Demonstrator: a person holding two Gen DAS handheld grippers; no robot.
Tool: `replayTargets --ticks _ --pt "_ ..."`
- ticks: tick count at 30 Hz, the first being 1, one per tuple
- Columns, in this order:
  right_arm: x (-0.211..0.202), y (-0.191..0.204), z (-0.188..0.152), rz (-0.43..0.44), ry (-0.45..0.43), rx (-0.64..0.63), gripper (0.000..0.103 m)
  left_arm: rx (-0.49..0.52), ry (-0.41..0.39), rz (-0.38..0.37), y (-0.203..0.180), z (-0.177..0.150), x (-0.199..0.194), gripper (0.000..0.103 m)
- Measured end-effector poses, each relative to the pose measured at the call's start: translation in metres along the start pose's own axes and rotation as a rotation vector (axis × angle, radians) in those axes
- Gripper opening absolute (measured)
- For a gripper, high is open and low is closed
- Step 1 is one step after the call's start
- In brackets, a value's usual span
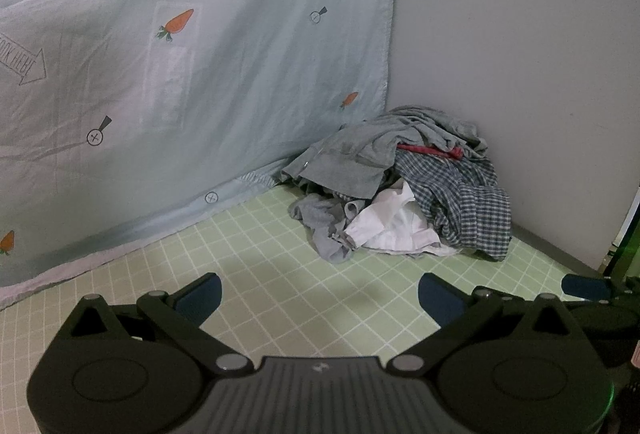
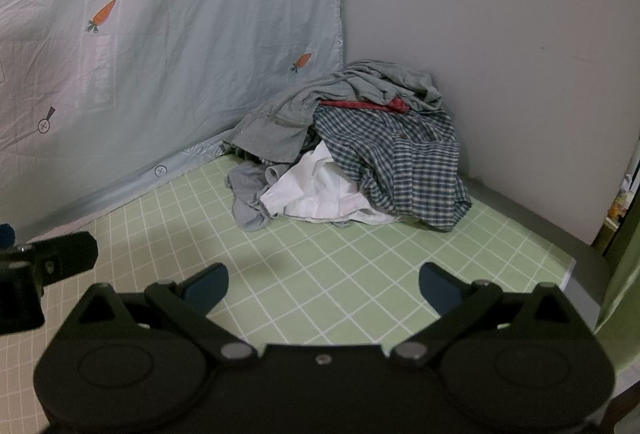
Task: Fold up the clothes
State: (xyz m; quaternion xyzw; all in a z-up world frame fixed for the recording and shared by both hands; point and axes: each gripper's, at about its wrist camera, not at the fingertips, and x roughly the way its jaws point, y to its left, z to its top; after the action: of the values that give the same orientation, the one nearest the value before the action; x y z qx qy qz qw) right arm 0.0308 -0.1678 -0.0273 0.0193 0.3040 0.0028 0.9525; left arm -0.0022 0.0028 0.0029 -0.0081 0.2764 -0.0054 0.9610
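A heap of clothes lies in the far corner of the green checked table. On top is a grey garment; a red strip shows under it. A blue plaid shirt and a white garment spill toward me. My left gripper hovers open and empty, well short of the heap. In the right wrist view the same clothes heap with its plaid shirt and white garment sits ahead of my right gripper, which is open and empty too.
A pale blue sheet printed with carrots hangs at the left behind the table; a grey wall closes the right. The table's right edge drops off near my right gripper. The left gripper's body shows at the left.
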Motion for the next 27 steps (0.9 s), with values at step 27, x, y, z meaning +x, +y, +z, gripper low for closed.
replayTargets --ticks 27 --pt "0.091 -0.046 0.043 -0.002 0.003 0.079 0.103 -0.015 0.072 0.024 -0.017 0.046 0.100 0.103"
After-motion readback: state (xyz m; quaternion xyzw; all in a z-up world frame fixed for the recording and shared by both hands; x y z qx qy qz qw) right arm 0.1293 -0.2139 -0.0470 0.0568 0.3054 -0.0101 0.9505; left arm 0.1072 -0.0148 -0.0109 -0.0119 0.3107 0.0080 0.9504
